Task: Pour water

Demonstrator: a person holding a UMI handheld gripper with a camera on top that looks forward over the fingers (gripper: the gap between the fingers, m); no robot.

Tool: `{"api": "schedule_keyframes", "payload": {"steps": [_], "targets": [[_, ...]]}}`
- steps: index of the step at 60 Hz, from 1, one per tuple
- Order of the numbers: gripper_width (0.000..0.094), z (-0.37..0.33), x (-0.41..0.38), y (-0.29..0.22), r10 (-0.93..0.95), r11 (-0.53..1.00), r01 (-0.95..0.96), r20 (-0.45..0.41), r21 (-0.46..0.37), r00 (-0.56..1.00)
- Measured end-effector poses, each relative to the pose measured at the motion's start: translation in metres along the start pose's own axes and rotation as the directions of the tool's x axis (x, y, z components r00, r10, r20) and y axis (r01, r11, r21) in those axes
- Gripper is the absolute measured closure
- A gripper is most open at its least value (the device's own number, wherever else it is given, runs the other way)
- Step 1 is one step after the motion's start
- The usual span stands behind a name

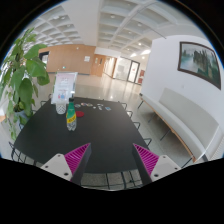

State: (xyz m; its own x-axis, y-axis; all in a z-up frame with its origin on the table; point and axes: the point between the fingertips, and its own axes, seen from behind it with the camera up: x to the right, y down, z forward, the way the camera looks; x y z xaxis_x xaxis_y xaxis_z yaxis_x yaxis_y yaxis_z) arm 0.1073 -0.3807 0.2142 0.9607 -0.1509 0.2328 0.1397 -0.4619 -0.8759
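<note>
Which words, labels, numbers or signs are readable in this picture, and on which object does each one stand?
None can be read.
Bottle on the dark table: label too small to read.
White sign behind the bottle: print too small.
Framed picture on the wall: no legible text.

A dark surface [60, 135] stands in a bright hall; a leafy plant [20, 75] beside it, a framed picture [199, 62] on the white wall.

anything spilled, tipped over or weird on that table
Nothing stands out. The clear plastic bottle with a green label stands upright on the dark rectangular table, with no puddle visible around it. The gripper is open, its pink-padded fingers well short of the bottle and holding nothing.
</note>
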Motion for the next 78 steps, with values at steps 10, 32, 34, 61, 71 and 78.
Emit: {"api": "schedule_keyframes", "payload": {"steps": [10,32,34,61,71,78], "targets": [[0.0084,0.012,0.004,0.015,-0.013,1.0,0.013,0.008,-0.022,1.0],[0.0086,0.058,-0.062,0.056,-0.02,0.997,0.027,0.109,-0.066,0.994],[0.0086,0.065,-0.074,0.054,-0.019,0.998,0.027,0.123,-0.061,0.992],[0.0084,0.225,-0.233,-0.026,0.078,0.994,-0.092,0.202,0.058,0.976],[0.0085,0.292,-0.252,-0.037,0.073,0.993,-0.089,0.185,0.08,0.98],[0.0127,0.326,-0.258,-0.043,0.073,0.991,-0.091,0.164,0.1,0.984]]}}
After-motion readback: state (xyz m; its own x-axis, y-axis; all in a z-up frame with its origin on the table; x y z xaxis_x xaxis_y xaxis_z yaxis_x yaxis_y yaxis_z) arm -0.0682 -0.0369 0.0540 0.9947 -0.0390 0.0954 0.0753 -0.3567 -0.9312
